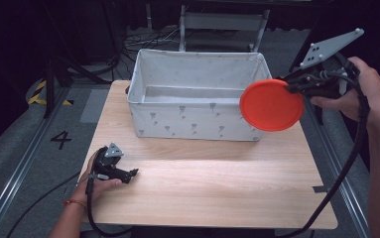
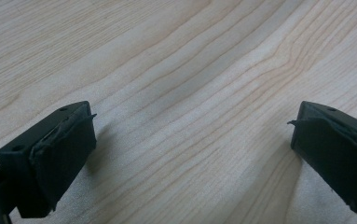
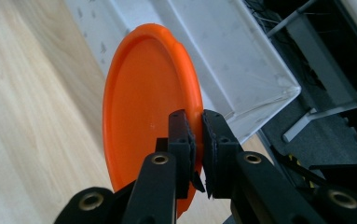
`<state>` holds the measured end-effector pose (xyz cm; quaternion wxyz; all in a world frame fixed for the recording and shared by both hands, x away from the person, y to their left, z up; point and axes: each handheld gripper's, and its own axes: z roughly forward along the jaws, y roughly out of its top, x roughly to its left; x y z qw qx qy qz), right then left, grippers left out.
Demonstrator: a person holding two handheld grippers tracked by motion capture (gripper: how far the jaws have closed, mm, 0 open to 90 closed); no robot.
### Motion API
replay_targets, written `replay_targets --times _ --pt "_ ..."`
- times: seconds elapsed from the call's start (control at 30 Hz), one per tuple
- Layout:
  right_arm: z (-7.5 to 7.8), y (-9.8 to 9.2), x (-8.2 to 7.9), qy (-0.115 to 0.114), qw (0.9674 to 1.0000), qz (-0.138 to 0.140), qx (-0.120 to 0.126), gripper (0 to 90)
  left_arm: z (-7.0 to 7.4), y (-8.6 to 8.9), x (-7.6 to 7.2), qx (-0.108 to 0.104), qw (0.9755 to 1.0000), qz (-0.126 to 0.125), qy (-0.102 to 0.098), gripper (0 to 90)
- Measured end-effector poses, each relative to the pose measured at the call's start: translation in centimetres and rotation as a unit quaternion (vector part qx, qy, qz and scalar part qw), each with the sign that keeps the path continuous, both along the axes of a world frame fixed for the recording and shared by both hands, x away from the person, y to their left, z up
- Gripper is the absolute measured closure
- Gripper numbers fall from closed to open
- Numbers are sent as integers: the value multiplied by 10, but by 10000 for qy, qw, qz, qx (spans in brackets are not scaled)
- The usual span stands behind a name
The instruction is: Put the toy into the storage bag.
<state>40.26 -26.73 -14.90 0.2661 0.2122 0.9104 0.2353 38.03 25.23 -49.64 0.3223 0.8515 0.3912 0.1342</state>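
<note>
My right gripper [image 1: 292, 87] is shut on the rim of an orange plate [image 1: 271, 105], holding it on edge in the air by the right front corner of the white fabric box [image 1: 193, 126]. In the right gripper view the two black jaws pinch the plate's [image 3: 148, 116] edge, at the gripper's [image 3: 198, 126] tips, with the box [image 3: 223, 51] behind it. My left gripper [image 1: 133, 173] rests low on the wooden table [image 1: 212, 183] near its front left, open. In the left gripper view its [image 2: 192, 126] jaws stand wide apart over bare wood [image 2: 181, 70], nothing between them.
The white box stands at the back middle of the table and looks empty inside. Black stands and cables [image 1: 143, 37] lie on the floor behind it. A cable [image 1: 348, 158] trails from the right gripper past the table's right edge.
</note>
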Motion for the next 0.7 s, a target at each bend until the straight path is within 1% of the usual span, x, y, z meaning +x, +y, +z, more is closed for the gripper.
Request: replay_targets --times 0.07,0.1,0.17,0.2,0.23,0.27,0.3,0.43,0.47,0.53,0.57,0.6,0.7 --pt "5 -1 9 2 9999 -50 108 832 0 0 0 11 10000 -12 5 2" --pt "7 0 17 14 9999 -96 136 833 0 0 0 7 10000 -7 6 2" --pt "8 2 25 8 9998 -168 132 832 0 0 0 4 10000 -10 -1 2" --pt "8 2 25 8 9998 -168 132 832 0 0 0 2 10000 -4 2 2" --pt "9 4 35 10 9997 -216 121 832 0 0 0 8 10000 -11 0 2" --pt "9 4 35 10 9997 -216 121 832 0 0 0 8 10000 -11 0 2" --pt "10 5 44 12 9995 -276 149 832 0 0 0 12 10000 -9 7 2" --pt "9 8 62 40 9992 -350 178 832 0 0 0 5 10000 -12 0 2" --pt "9 8 62 40 9992 -350 178 832 0 0 0 -6 10000 -6 -2 2" --pt "6 14 75 80 9990 -402 170 832 0 0 0 -16 10000 -3 5 2" --pt "4 16 79 106 9989 -416 160 832 0 0 0 -17 10000 -2 7 2" --pt "2 20 85 97 9989 -440 134 832 0 0 0 -8 10000 -8 1 2" --pt "-6 30 99 114 9988 -428 188 833 0 0 0 0 10000 -7 -5 2"
